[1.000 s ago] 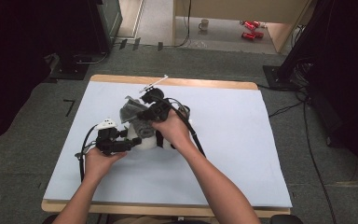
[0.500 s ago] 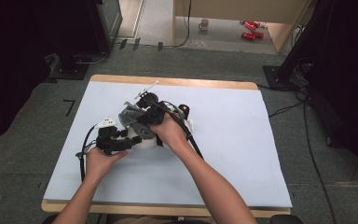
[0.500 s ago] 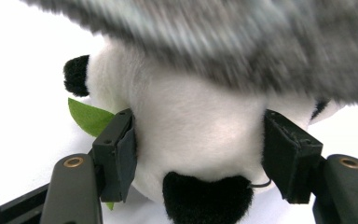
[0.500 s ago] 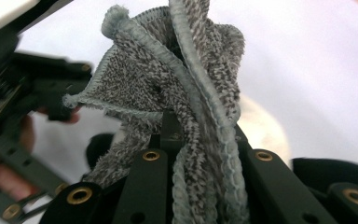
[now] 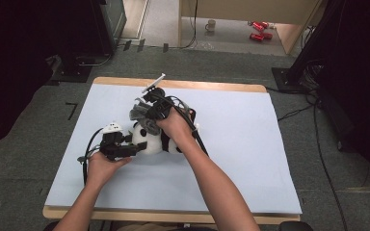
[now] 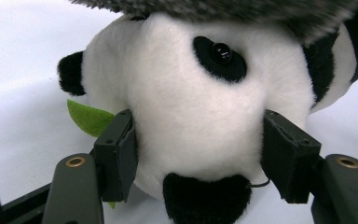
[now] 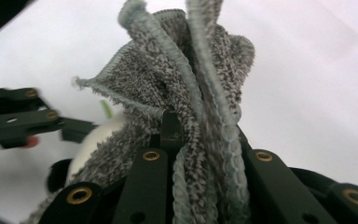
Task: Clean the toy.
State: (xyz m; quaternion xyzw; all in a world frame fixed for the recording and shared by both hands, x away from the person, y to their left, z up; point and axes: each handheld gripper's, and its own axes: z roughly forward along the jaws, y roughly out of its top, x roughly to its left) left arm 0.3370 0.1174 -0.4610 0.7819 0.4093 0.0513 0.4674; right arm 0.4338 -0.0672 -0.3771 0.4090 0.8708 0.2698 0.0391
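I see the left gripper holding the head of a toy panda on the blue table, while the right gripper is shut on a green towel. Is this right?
Nearly: the towel is grey, not green, as the right gripper view shows; only the small leaf beside the panda is green. The rest holds: the left gripper has its jaws on the panda's head, and the right gripper is shut on the towel.

This looks like a lab room for recording. The tabletop (image 5: 250, 159) wears a plain white sheet. Grey carpet (image 5: 38, 159) covers the floor, black stands (image 5: 77, 57) wait at the far left, and cables (image 5: 318, 144) trail on the right.
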